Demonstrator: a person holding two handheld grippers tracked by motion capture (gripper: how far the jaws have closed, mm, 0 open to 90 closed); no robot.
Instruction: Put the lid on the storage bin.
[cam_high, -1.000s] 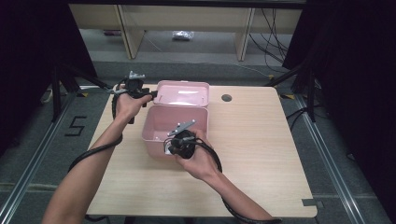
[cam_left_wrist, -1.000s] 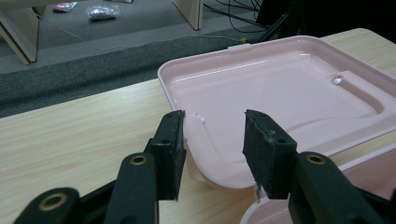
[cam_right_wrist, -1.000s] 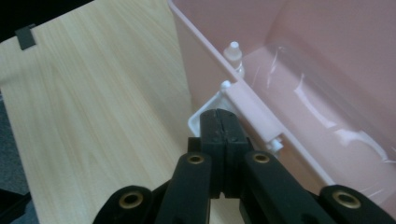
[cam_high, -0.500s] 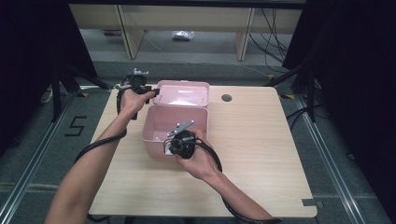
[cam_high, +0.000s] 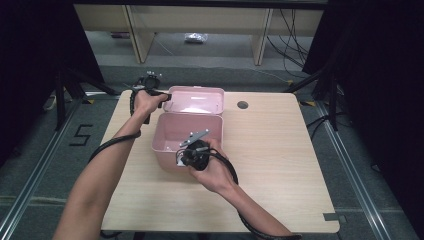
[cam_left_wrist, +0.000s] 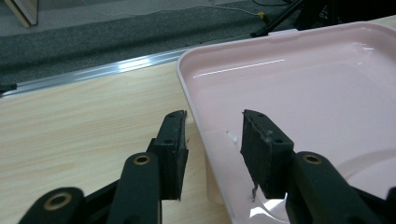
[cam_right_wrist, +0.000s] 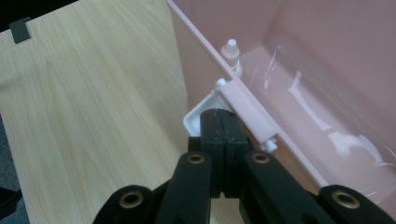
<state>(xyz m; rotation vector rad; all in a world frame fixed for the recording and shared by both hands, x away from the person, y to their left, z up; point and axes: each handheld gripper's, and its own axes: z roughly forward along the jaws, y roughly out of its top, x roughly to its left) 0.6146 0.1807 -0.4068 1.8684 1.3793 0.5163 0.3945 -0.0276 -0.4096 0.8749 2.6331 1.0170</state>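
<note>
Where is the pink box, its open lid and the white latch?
pink box (cam_high: 170, 131), high view, on its inside wall.
open lid (cam_left_wrist: 299, 88), left gripper view, on its inner face.
white latch (cam_right_wrist: 247, 109), right gripper view, on its bar.

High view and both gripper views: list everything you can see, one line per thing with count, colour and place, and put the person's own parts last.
box: one, pink, open, on the table's left-middle part.
lid: one, pink, laid back flat behind the box, inside facing up.
latch: one, white, on the box's front wall.
table: one, light wood, centre of the room.
round hole: one, dark, in the tabletop right of the lid.
shelving: one unit, pale wood, on the floor beyond the table.
left tool: one, black, jaws apart astride the lid's corner rim, pads not pressing it; they have just been closing.
right tool: one, black, jaws shut at the white latch.
forearms: two, bare, entering from the bottom edge.
</note>
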